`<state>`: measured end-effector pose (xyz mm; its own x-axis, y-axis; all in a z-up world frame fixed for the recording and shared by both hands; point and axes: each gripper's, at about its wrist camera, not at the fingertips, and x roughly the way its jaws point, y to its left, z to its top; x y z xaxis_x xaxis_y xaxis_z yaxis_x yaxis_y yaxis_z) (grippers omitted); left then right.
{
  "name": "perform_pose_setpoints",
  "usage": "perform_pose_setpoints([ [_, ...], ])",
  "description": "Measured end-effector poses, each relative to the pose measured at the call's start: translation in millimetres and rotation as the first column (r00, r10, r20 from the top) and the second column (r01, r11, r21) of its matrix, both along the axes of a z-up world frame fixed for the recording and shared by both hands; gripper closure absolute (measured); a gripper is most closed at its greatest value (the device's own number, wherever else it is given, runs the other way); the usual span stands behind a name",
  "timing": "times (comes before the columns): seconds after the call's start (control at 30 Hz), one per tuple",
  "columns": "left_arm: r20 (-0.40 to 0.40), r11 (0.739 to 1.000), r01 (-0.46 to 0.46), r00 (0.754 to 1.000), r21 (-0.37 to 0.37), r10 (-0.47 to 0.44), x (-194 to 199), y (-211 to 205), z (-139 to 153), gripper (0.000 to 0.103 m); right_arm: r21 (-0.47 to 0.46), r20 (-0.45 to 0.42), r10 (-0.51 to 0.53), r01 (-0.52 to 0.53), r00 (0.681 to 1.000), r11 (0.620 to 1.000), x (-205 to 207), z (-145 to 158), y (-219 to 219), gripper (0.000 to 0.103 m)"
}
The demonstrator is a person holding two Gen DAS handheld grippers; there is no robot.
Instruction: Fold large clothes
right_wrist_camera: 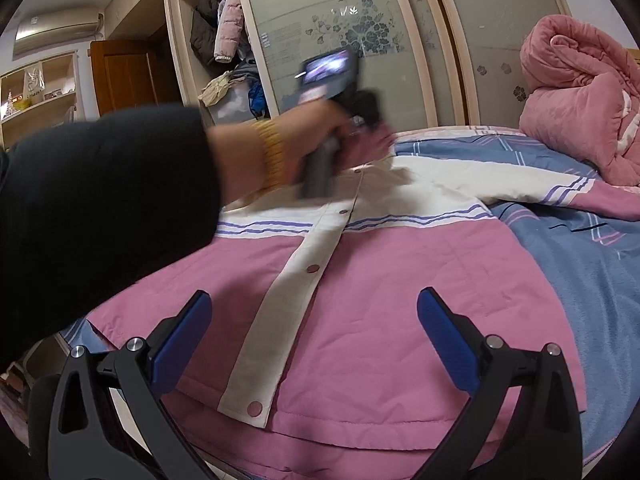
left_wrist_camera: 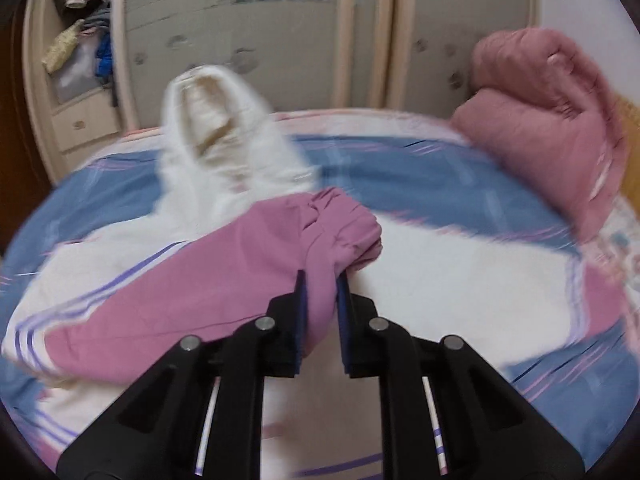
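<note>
**Left tool pinches the sleeve cuff; right tool hangs spread over the jacket hem**

Nearest the right tool, its two blue pads stand wide apart with nothing between them, poised just above the lower front of the jacket. The pink panel and the white button placket lie directly ahead of and beneath this tool, the hem closest to it. The jacket lies front-up on the bed, its far sleeve stretched out to the right of the tool.

The left tool has its pads pressed together on the pink sleeve, the fabric squeezed between them just behind the gathered cuff, which bunches beyond the tips. The sleeve trails away to the left of this tool, across the white upper part of the jacket. In the right wrist view a person's hand, with a dark sleeve and a yellow wristband, holds this tool above the jacket's collar area; it is blurred.

Farther ahead of the left tool lies the white hood. Off to the right at the back of the bed sits a rolled pink quilt, and behind everything stands the wardrobe.
</note>
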<state>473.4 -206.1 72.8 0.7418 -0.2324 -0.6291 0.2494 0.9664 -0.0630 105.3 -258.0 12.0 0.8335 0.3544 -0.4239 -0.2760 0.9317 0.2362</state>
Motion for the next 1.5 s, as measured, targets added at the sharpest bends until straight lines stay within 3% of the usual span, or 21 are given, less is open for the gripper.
perform_pose_setpoints([
  [0.07,-0.017,0.998,0.051,0.999,-0.025,-0.052,2.5,-27.7,-10.5,0.088,-0.002,-0.006,0.009,-0.009,1.000,1.000,1.6,-1.0,2.0,0.001],
  [0.1,-0.034,0.997,0.069,0.997,-0.026,-0.070,3.2,-39.6,-19.7,0.082,-0.008,-0.008,0.013,-0.013,1.000,1.000,2.5,-1.8,2.6,0.001],
  [0.17,-0.087,0.995,0.097,0.991,-0.036,-0.100,2.5,-61.6,-44.7,0.041,-0.017,-0.016,0.017,-0.017,1.000,1.000,4.8,-3.0,2.7,0.001],
  [0.2,-0.112,0.995,0.099,0.988,-0.028,-0.102,1.1,-67.1,-56.0,0.002,-0.021,-0.024,0.018,-0.019,1.000,1.000,6.3,-4.3,1.7,0.001],
  [0.33,-0.129,0.984,0.176,0.976,0.003,-0.174,-8.9,-72.2,-73.2,0.002,-0.038,-0.053,0.011,-0.013,0.999,0.999,10.8,-9.3,-4.0,0.001],
  [0.47,-0.012,0.976,0.210,0.978,-0.052,-0.210,-41.5,-22.8,-29.4,0.002,-0.038,-0.051,-0.019,0.017,0.999,0.999,11.1,-10.4,-11.6,0.001],
  [0.57,0.077,0.979,0.198,0.978,-0.047,-0.194,-85.3,26.7,6.2,0.002,-0.039,-0.044,-0.050,0.048,0.998,0.998,12.2,-10.8,-15.4,0.001],
  [0.67,0.196,0.991,0.130,0.972,0.028,-0.133,-166.6,85.2,32.0,0.002,-0.031,-0.031,-0.080,0.079,0.996,0.996,11.0,-10.3,-17.5,0.001],
  [0.73,0.234,0.997,0.051,0.970,0.063,-0.065,-215.5,114.1,35.4,0.002,-0.036,-0.016,-0.098,0.098,0.995,0.995,7.7,-9.0,-17.0,0.001],
  [0.87,0.229,0.996,-0.082,0.971,0.041,0.071,-301.7,165.0,22.2,0.002,-0.067,0.029,-0.118,0.119,0.993,0.991,-5.9,-9.2,-15.9,0.001],
  [0.97,0.223,0.980,-0.199,0.956,0.005,0.193,-354.8,197.2,-7.2,0.002,-0.094,0.050,-0.142,0.146,0.989,0.985,-15.5,-11.9,-15.5,0.001],
  [1.07,0.163,0.971,-0.237,0.957,-0.030,0.238,-378.0,219.6,-33.5,0.002,-0.108,0.062,-0.160,0.166,0.985,0.980,-22.4,-14.4,-18.1,0.001],
  [1.17,0.149,0.970,-0.240,0.961,0.045,0.231,-381.3,226.7,-50.2,0.002,-0.131,0.063,-0.182,0.189,0.981,0.973,-26.7,-18.6,-15.7,0.001],
  [1.5,0.190,0.979,-0.201,0.960,-0.031,0.204,-386.8,224.1,-43.5,0.002,-0.147,0.096,-0.251,0.263,0.963,0.953,-29.7,-21.9,-12.6,0.001],
])
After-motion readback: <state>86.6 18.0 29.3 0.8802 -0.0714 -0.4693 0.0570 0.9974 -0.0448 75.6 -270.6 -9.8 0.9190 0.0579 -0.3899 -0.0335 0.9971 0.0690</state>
